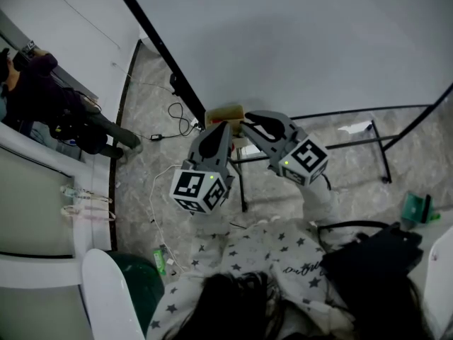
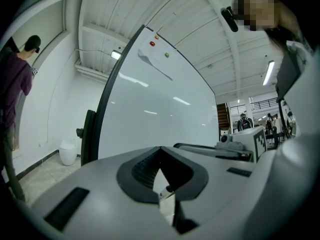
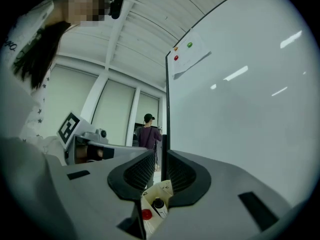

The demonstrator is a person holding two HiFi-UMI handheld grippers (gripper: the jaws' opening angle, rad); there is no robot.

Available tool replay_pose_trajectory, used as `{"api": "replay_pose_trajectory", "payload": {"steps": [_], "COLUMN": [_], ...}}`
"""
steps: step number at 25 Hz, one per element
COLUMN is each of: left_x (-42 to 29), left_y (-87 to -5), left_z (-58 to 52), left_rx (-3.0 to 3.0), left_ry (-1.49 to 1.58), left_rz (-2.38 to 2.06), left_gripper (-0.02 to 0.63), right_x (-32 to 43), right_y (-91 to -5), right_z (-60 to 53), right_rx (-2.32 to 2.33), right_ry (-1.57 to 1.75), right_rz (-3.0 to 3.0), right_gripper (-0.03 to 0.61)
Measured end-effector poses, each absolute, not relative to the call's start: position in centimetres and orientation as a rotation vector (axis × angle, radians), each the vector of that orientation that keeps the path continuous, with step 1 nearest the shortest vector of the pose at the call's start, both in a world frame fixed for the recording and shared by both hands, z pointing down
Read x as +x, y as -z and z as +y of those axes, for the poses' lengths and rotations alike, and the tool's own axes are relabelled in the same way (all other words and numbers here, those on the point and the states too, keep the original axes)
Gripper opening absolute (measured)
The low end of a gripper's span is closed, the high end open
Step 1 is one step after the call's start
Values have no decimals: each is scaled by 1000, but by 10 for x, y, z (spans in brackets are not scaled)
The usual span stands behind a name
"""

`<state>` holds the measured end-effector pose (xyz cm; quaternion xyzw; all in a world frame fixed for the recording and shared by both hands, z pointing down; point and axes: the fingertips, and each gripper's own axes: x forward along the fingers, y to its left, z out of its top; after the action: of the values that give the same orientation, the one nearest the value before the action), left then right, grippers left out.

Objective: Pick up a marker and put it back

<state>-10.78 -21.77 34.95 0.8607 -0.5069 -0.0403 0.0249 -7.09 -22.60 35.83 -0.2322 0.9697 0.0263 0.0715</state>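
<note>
A small tan box (image 1: 225,112) sits at the foot of the whiteboard, just ahead of both gripper tips. In the right gripper view the box (image 3: 162,188) holds a black-capped marker (image 3: 159,205) and a red-capped one (image 3: 146,214), both standing below the jaws. My right gripper (image 3: 161,156) is open by a narrow gap with nothing between its pads; it hovers over the box (image 1: 249,125). My left gripper (image 1: 225,127) is beside it, its jaws meeting at the tips (image 2: 160,151) and holding nothing. Under those jaws a marker end (image 2: 165,190) shows.
The large whiteboard (image 1: 297,41) stands right in front, with its black stand legs (image 1: 382,154) on the marble floor. Cables (image 1: 177,112) trail on the floor to the left. A person (image 1: 42,98) stands at far left. A black bag (image 1: 368,261) lies by my right side.
</note>
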Motion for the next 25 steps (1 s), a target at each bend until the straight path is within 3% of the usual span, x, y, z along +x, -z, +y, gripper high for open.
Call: {"api": "replay_pose_trajectory", "payload": {"steps": [3, 4, 25], "left_x": [-105, -104, -89], "left_y": [-348, -347, -324], "left_z": [-214, -212, -192], "left_rx": [2678, 2681, 2749], "left_ry": [120, 122, 105], "left_rz": [-1548, -1542, -1481], "left_gripper": [2, 2, 2], "right_x": [-68, -67, -61], "right_y": [-350, -345, -318], "right_z": [-225, -224, -211], "right_rx": [-733, -742, -756], "right_ry": [-65, -79, -50], "right_rz": [2916, 2903, 2886], "right_gripper": [76, 6, 6]}}
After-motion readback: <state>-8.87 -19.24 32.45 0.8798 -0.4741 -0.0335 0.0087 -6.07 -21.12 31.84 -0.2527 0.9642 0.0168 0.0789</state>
